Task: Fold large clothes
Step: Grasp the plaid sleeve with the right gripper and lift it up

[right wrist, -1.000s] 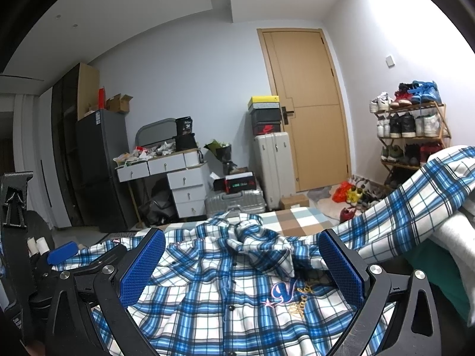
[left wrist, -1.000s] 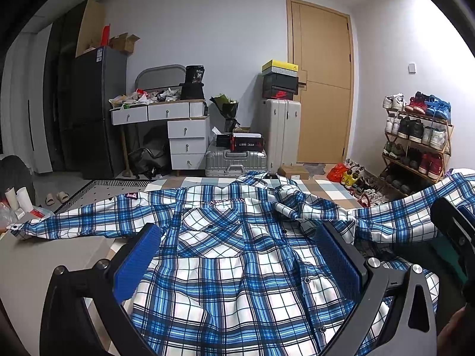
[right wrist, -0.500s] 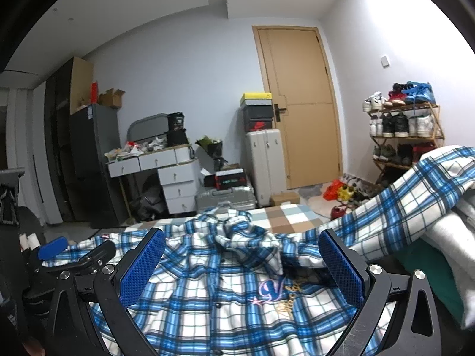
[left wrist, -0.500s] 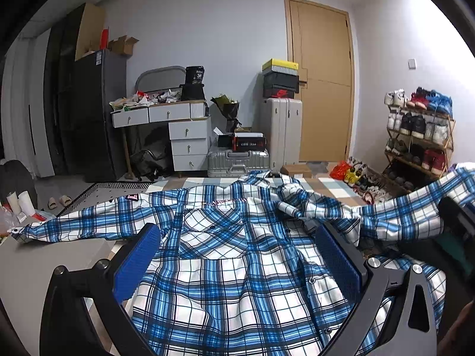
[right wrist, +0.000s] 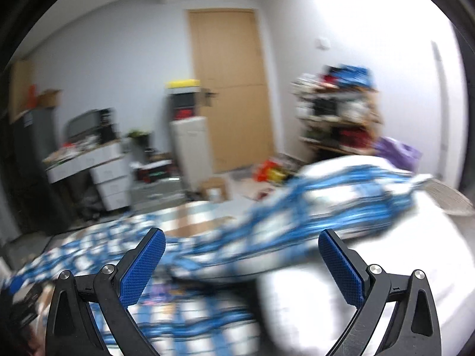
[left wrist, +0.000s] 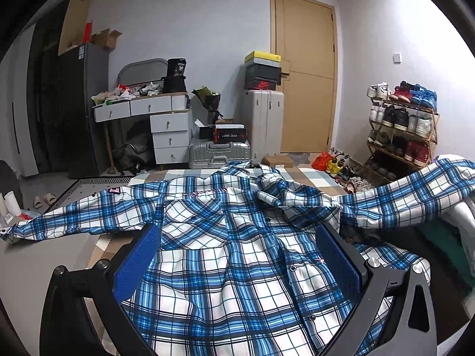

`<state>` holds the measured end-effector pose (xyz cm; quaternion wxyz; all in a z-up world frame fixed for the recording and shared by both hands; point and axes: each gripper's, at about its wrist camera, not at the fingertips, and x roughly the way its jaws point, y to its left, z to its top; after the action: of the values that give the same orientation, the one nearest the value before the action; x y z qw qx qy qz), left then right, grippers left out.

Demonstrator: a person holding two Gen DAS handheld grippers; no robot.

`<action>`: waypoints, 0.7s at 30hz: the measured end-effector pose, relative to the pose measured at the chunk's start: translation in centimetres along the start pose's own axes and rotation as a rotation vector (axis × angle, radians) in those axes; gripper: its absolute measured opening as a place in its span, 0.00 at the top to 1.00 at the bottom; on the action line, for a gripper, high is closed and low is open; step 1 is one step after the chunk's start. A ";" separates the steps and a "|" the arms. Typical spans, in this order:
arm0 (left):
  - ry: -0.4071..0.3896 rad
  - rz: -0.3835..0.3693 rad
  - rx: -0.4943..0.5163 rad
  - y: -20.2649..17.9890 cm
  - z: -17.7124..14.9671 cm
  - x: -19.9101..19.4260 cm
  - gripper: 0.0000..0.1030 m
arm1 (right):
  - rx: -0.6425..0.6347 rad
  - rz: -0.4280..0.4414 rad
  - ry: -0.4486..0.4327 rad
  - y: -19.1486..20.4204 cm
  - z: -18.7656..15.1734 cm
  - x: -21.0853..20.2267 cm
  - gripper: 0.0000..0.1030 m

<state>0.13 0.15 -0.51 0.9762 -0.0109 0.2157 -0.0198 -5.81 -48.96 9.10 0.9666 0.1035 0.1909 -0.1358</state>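
A large blue and white plaid shirt (left wrist: 237, 255) lies spread front up on the table, sleeves out to both sides. Its right sleeve (left wrist: 415, 195) drapes up over a white pile at the right. My left gripper (left wrist: 237, 255) is open and empty, just above the shirt's front. My right gripper (right wrist: 242, 259) is open and empty; its view is blurred by motion and faces the right sleeve (right wrist: 341, 195) on the white pile (right wrist: 341, 296).
A grey table surface (left wrist: 44, 261) shows at the left under the left sleeve. Beyond stand a white drawer desk (left wrist: 166, 127), suitcases (left wrist: 261, 124), a shoe rack (left wrist: 400, 130) and a door (left wrist: 305, 74). Green fabric (left wrist: 445, 243) lies at the right.
My right gripper has swung to the right toward the right sleeve, and its view is now blurred. My left gripper has stayed nearly still over the shirt front. Both stay open.
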 end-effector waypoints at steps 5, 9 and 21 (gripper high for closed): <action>0.010 -0.006 0.007 -0.1 0.0 0.4 0.01 | 0.274 -0.071 0.108 -9.6 2.6 2.1 0.01; 0.024 -0.006 -0.001 0.1 -0.1 0.6 0.01 | 0.358 -0.009 0.171 -12.1 3.5 4.6 0.10; 0.046 0.027 0.015 0.2 -0.4 1.1 0.01 | 0.167 -0.165 0.159 -10.6 8.8 7.2 0.95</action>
<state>0.93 0.26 -1.36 0.9712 -0.0002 0.2380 -0.0087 0.44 -62.80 12.63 0.9221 0.1780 0.2627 -0.2217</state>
